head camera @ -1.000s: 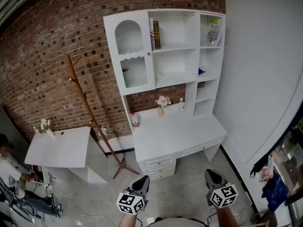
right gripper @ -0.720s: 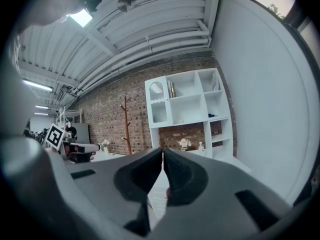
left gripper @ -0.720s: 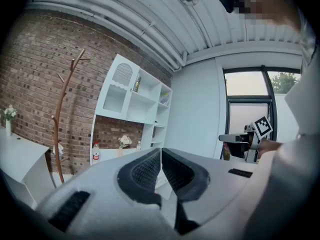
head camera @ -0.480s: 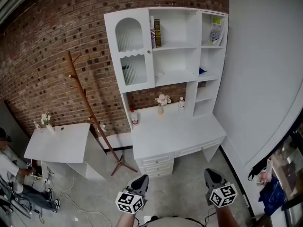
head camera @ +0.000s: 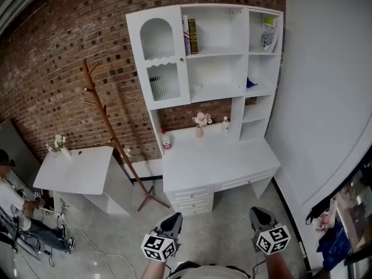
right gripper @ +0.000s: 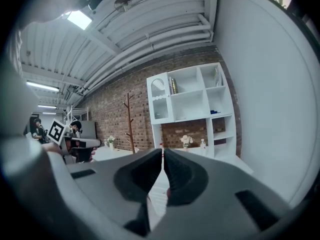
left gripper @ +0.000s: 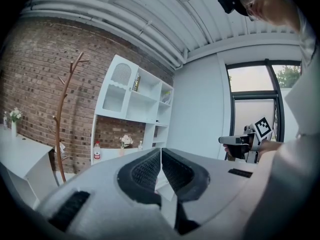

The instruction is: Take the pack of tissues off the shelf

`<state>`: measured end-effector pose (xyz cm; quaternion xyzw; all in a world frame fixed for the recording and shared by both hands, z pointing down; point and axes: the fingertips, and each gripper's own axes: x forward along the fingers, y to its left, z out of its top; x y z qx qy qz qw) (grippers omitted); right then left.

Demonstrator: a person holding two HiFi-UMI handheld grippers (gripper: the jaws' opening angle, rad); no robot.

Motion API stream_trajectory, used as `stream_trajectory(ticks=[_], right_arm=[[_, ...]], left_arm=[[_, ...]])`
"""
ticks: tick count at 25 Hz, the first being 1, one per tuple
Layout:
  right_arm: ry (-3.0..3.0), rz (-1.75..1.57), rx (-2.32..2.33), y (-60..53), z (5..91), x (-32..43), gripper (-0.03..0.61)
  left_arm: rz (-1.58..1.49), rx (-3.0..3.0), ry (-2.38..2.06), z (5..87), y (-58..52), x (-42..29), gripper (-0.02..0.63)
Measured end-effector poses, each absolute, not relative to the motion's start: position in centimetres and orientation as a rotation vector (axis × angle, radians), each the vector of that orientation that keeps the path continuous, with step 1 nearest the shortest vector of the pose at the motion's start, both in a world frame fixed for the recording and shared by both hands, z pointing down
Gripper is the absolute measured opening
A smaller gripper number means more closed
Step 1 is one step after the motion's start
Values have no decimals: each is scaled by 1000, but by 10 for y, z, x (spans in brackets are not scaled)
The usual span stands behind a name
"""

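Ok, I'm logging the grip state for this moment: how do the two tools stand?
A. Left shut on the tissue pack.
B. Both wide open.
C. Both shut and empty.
C: the gripper views show the left tool and the right tool with jaws pressed together and nothing between them.

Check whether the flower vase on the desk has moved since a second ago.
No. The flower vase stands at the back of the desk, just left of the small bottle, as before; only the camera's view has shifted.
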<state>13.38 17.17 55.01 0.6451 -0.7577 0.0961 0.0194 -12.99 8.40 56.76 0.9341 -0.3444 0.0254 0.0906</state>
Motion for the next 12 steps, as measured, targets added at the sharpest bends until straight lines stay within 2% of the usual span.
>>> stream_trajectory(ticks=[12], right_arm=[[-2377, 323, 1952, 144, 554, 148, 34]], left_arm=[[62, 2749, -1079, 567, 66, -117, 28]])
